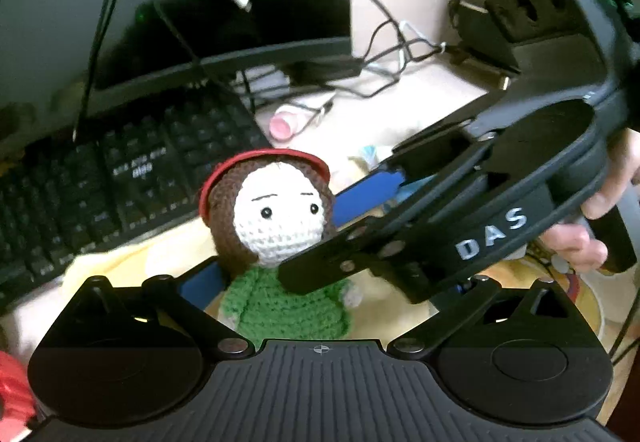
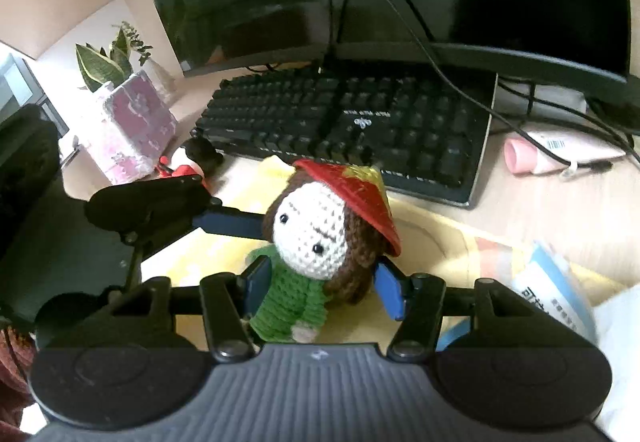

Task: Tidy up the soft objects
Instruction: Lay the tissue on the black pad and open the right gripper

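- right tongs (image 2: pixel 322 288) flank the crocheted green-bodied, red-hatted doll's (image 2: pixel 316 242) body, seemingly pinching it.
- left tongs (image 1: pixel 280 282): grip unclear; beside doll.
- risk: soft yarn slipping, doll tipping onto desk (image 2: pixel 540 198).

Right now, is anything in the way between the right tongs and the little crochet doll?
Nothing visible. The right tongs already have the crochet doll between their blue pads, and the left tongs are at it too.

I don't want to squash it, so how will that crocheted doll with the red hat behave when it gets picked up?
The crocheted doll is yarn, so probably light and squashy. Its head looks large against the green body, so it may flop or tip. The red hat sits tilted and might slip.
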`<move>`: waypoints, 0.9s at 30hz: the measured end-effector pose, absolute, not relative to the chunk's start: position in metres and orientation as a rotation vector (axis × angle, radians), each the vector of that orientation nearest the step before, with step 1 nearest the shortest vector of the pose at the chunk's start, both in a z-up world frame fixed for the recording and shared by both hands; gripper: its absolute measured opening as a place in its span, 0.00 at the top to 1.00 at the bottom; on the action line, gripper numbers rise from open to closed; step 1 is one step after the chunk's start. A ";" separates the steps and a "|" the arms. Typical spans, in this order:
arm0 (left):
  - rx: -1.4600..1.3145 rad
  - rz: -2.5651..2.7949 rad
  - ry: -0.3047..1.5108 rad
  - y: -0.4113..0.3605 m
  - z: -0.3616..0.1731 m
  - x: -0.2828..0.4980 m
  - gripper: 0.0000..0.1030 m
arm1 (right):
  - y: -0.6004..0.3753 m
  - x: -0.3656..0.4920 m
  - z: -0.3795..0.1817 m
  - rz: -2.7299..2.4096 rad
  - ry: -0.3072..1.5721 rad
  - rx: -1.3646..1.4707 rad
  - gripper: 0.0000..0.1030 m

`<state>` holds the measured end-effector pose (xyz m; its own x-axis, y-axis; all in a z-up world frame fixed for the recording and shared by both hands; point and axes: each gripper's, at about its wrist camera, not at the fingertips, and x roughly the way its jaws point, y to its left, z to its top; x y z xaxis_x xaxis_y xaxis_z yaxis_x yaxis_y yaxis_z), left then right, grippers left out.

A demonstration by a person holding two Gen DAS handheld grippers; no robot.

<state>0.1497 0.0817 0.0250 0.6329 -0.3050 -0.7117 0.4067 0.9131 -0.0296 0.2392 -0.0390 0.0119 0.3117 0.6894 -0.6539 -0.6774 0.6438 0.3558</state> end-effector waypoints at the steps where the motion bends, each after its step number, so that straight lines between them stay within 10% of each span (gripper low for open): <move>1: 0.128 -0.407 0.796 0.085 0.024 0.150 0.00 | -0.040 0.239 0.012 0.898 0.864 0.012 0.40; 10: -0.008 -0.365 0.761 0.120 0.024 0.142 0.00 | -0.131 0.209 0.077 0.776 0.466 0.063 0.00; 27: -0.068 -0.336 0.693 0.118 0.035 0.145 0.00 | -0.229 0.214 -0.013 0.529 0.453 0.085 0.00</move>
<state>0.1446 0.1181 0.0353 0.7179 -0.3260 -0.6151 0.2809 0.9441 -0.1725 0.2143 -0.2286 -0.0133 0.7676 0.5050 -0.3947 -0.4680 0.8623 0.1933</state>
